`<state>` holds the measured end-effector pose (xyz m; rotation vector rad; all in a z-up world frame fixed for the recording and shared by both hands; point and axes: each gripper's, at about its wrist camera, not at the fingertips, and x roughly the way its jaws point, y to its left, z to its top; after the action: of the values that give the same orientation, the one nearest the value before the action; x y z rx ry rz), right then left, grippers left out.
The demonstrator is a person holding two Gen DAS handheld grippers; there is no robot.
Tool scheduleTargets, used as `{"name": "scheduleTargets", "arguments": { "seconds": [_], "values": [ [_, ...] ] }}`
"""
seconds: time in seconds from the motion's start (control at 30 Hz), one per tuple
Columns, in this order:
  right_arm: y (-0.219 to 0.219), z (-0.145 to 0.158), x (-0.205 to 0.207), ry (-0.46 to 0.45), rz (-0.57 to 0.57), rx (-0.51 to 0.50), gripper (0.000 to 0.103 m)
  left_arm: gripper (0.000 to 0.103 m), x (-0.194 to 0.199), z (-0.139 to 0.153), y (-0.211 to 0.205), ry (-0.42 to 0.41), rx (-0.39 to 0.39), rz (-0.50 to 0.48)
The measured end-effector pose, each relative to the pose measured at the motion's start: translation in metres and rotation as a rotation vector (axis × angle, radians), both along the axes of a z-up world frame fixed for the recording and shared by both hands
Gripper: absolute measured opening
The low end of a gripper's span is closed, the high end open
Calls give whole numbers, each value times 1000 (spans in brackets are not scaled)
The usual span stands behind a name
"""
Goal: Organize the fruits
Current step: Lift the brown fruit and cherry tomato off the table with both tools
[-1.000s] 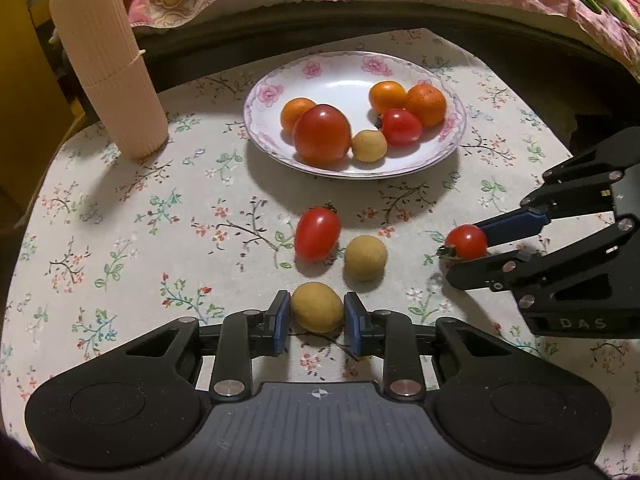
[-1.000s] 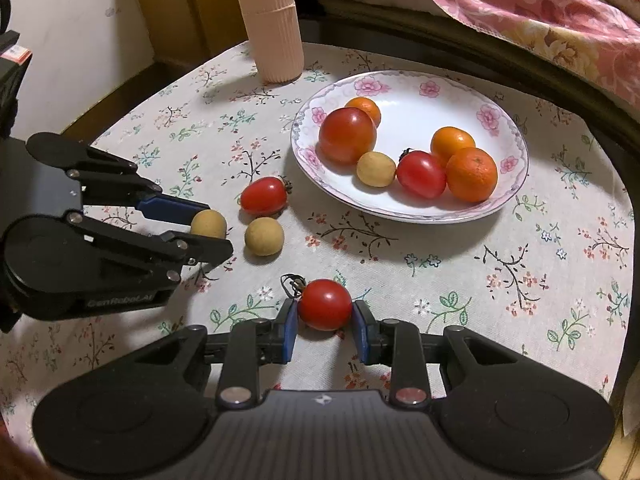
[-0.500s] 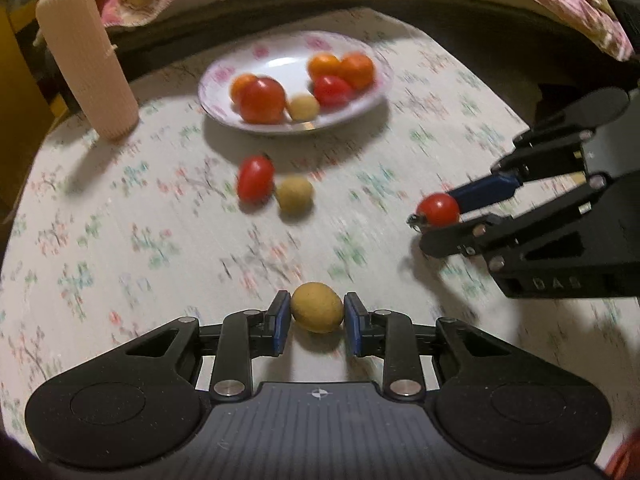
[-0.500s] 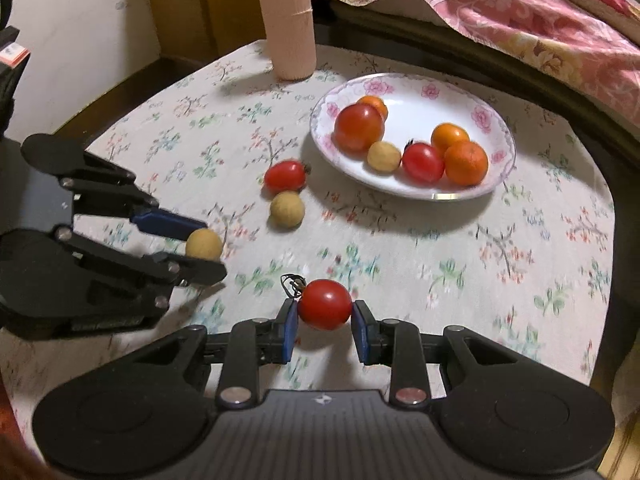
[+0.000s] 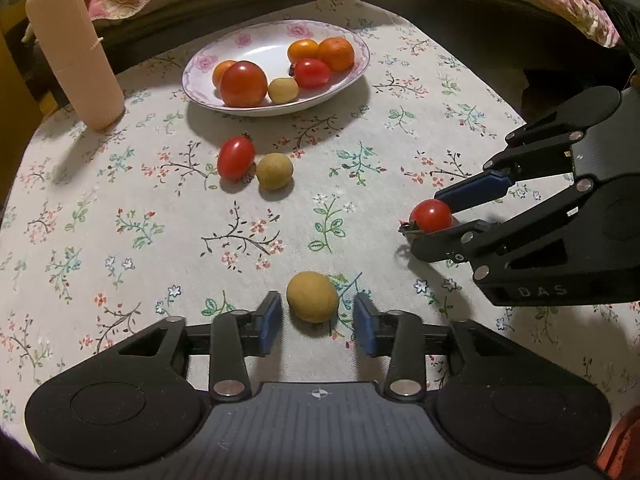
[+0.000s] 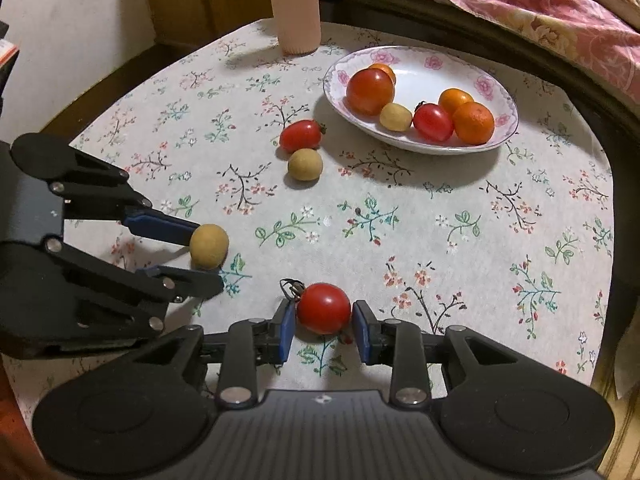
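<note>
A yellow-brown round fruit [image 5: 312, 296] lies on the flowered cloth between the pads of my left gripper [image 5: 316, 312]. Its jaws are opening, with a gap on each side of the fruit. The right wrist view shows the same fruit [image 6: 209, 246] and left gripper [image 6: 206, 258] at the left. My right gripper [image 6: 323, 316] has a red cherry tomato [image 6: 324, 308] with a stem between its pads. Those jaws are starting to open, but both pads still touch the tomato. The flowered plate [image 5: 260, 48] at the back holds tomatoes, oranges and a yellow-brown fruit.
Another cherry tomato [image 5: 236, 158] and a yellow-brown fruit [image 5: 274, 171] lie side by side on the cloth in front of the plate. A tall ribbed beige cylinder [image 5: 76, 56] stands at the back left. A pink bedspread [image 6: 540, 4] lies beyond the round table's far edge.
Both grippers have drawn back from the plate toward the near side of the table. The left jaws have spread and let go of the yellow-brown fruit. The right pads still flank the tomato.
</note>
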<state>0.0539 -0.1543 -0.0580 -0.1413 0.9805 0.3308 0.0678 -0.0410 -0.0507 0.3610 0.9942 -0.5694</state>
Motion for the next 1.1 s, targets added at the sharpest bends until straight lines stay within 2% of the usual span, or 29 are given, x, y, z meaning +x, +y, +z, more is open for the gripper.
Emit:
{"name": "scheduleTargets", "arguments": {
  "seconds": [0.03,0.1,0.27,0.5,0.7,0.73,0.87,1.1],
  "values": [
    [0,0,0,-1,-2,-4,36,60,1,0,-1,3,-2,-3],
    [0,-2,0,-2,-2,-14,36,64,1,-2,-2,5,5,-8],
    [-4,-3,2,8,17,23,45,65,3,-5,-1,19,0,-2],
    [-7,-1,4,20,17,49,45,60,6,-4,-2,18,0,11],
    [-9,-1,2,13,13,50,40,37,5,-2,-2,12,-6,16],
    [-10,-1,3,14,6,52,38,36,5,-1,-2,12,-8,18],
    [-9,1,5,11,-4,59,31,36,6,-1,-2,16,-12,22],
    [-8,0,3,8,-11,66,31,36,6,2,-3,1,-24,18]
  ]
}}
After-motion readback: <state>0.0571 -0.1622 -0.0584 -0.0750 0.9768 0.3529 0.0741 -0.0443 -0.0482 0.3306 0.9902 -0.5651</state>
